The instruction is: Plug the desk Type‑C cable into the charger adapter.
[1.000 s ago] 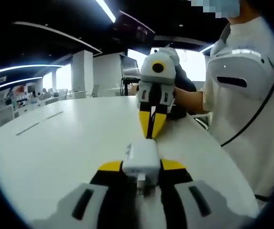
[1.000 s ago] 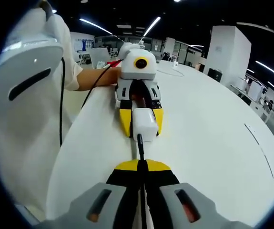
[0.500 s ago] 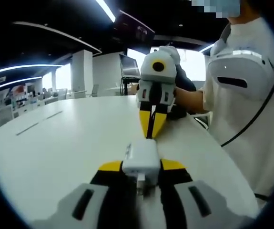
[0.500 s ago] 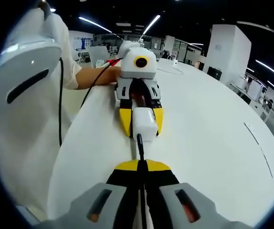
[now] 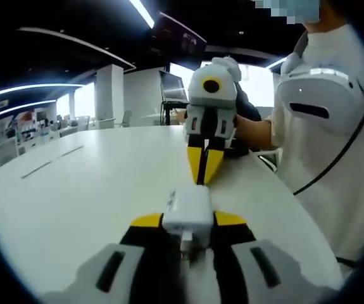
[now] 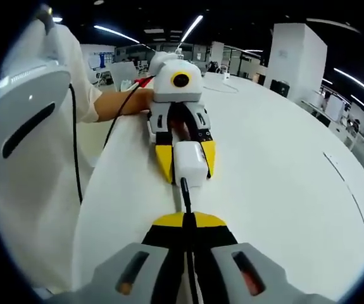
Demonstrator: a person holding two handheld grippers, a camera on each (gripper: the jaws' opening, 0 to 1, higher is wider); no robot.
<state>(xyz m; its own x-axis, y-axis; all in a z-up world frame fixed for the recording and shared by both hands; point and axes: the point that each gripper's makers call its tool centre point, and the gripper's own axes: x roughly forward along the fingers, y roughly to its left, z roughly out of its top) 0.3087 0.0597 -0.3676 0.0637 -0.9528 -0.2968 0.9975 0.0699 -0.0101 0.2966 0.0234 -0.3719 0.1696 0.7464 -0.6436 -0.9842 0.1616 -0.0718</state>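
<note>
A: Charger adapter [image 5: 187, 211] status? White block, clamped between the yellow-tipped jaws of the left tool [image 5: 188, 221], low over the white counter [image 5: 74, 190].

B: Confirmed from the right gripper view: adapter [image 6: 190, 163] sits between the left tool's [image 6: 185, 170] jaws, its near face pointing back at the right tool [image 6: 187, 220].

A: Cable?

B: Type-C cable [image 6: 186, 196] is a thin black lead running up between the right tool's jaws, which are closed down on it. The plug end pokes out past the yellow tips and reaches the near face of the adapter. Can't tell whether it's seated or just touching.

A: From the left gripper view the right tool [image 5: 204, 166] is just beyond the adapter, jaws pinched nearly together with a dark line between them. Contact point is hidden behind the adapter.

B: Any markings on the adapter?

A: None readable. There's a small metal bit on its underside toward the camera, too blurred to identify.

B: Any text elsewhere?

A: Person [image 5: 333, 145] stands at the counter edge beside the adapter, white top, with letters "Ca" at the frame edge, cut off. A pale grey chest-mounted unit with a dark slot carries no legible label. Black cord hangs from it.

B: Same person [image 6: 30, 158] on my side, hand behind the left tool. Far end of the counter beyond the adapter has a small item I can't identify.
</note>
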